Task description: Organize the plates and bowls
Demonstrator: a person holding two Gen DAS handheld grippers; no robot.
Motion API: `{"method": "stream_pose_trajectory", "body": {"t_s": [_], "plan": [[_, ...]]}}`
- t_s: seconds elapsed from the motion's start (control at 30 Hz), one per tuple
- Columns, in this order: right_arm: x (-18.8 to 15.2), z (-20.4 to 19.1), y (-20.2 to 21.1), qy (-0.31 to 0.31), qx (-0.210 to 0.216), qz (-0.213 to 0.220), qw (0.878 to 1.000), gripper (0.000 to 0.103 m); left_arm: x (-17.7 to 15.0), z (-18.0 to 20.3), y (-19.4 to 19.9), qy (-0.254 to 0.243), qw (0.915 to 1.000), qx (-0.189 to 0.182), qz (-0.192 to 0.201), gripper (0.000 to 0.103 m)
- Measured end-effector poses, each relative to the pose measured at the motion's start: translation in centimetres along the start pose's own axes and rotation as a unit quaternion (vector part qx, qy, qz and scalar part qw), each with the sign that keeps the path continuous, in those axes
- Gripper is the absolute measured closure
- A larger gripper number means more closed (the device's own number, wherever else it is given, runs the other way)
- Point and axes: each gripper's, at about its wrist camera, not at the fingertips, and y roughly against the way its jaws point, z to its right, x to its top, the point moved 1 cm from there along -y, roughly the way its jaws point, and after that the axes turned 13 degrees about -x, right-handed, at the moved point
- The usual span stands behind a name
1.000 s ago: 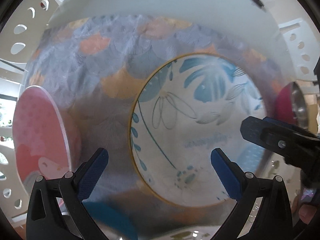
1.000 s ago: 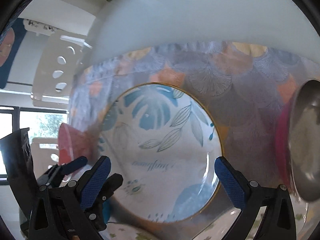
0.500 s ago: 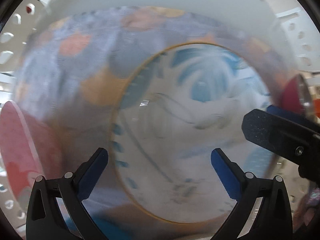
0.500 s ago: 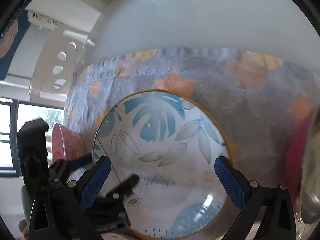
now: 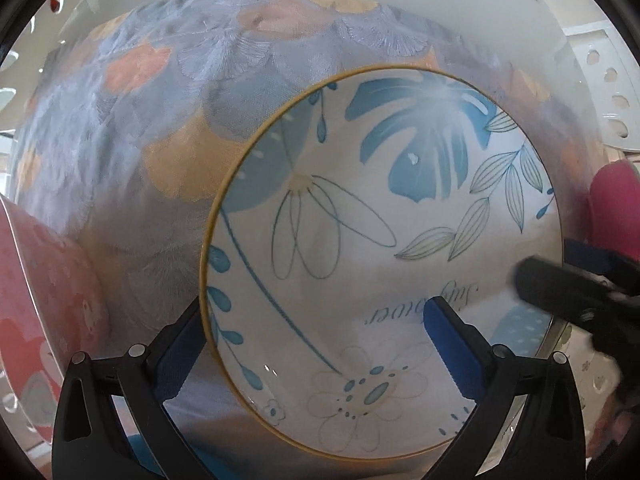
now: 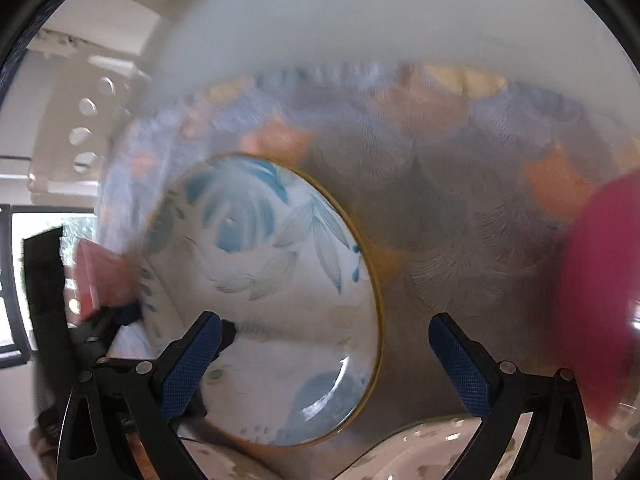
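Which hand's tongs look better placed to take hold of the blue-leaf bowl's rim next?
Left, probably. The left tongs are open with the blue-leaf bowl's gold rim between their fingers. The right tongs are open too, but mostly face the patterned plate beside it.

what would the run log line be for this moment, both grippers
left gripper: open, straddling gold rim of white bowl with blue leaf print | right gripper: open, right of that bowl | pink bowl: at left

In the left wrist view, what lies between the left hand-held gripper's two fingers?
The gold-rimmed white bowl with blue leaves: its left rim sits between the open left hand-held gripper's fingers.
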Motion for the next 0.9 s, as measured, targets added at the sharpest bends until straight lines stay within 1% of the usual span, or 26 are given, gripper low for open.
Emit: {"method": "stream_pose_trajectory", "body": {"t_s": [0.03, 0.07, 0.1, 0.17, 0.23, 0.3, 0.4, 0.53, 0.63, 0.73, 0.8, 0.83, 0.9], "plan": [[0.1, -0.1, -0.9, -0.001, 0.017, -0.009, 1.0, 0.0, 0.1, 0.7, -0.3, 0.005, 1.0, -0.001, -0.001, 0.0], [0.1, -0.2, -1.3, -0.002, 0.019, -0.01, 1.0, 0.0, 0.1, 0.8, -0.3, 0.005, 1.0, 0.0, -0.004, 0.0], [0.3, -0.5, -1.0, 0.003, 0.013, 0.0, 1.0, 0.0, 0.1, 0.9, -0.4, 0.005, 1.0, 0.0, -0.007, 0.0], [0.7, -1.1, -1.3, 0.01, -0.002, 0.0, 1.0, 0.0, 0.6, 0.8, 0.0, 0.004, 0.9999, 0.0, -0.01, 0.0], [1.1, -2.1, -1.4, 0.028, -0.035, 0.003, 0.999, 0.0, 0.9, 0.6, -0.2, 0.0, 0.9999, 0.0, -0.012, 0.0], [1.4, -3.4, -1.9, 0.047, -0.079, 0.003, 0.996, 0.0, 0.6, 0.6, -0.6, -0.01, 0.9999, 0.001, -0.008, 0.0], [1.6, -4.8, -2.5, 0.043, -0.133, 0.016, 0.99, 0.0, 0.0, 0.7, -0.4, -0.019, 0.9998, 0.001, 0.0, 0.0], [1.6, -5.1, -2.5, 0.025, -0.134, 0.065, 0.989, 0.0, -0.1, 0.7, -0.4, -0.025, 0.9997, -0.001, -0.002, 0.0], [1.5, -5.5, -2.7, 0.04, -0.132, 0.07, 0.988, 0.0, 0.1, 0.8, -0.5, -0.028, 0.9996, -0.001, 0.005, 0.0], [0.7, -5.3, -2.7, 0.053, -0.121, 0.078, 0.988, 0.001, -0.4, 0.8, -0.3, -0.043, 0.999, -0.002, 0.003, 0.0], [0.3, -5.2, -2.5, 0.061, -0.121, 0.083, 0.987, 0.009, -0.8, 0.9, -0.1, -0.054, 0.9985, -0.004, 0.006, 0.0], [0.0, -4.8, -2.2, 0.066, -0.119, 0.083, 0.987, 0.011, -1.2, 0.8, 0.1, -0.056, 0.9983, -0.006, 0.013, 0.001], [-0.4, -4.5, -1.9, 0.082, -0.113, 0.085, 0.987, 0.021, -1.8, 0.7, 0.7, -0.061, 0.9977, -0.005, 0.03, 0.008]]}}
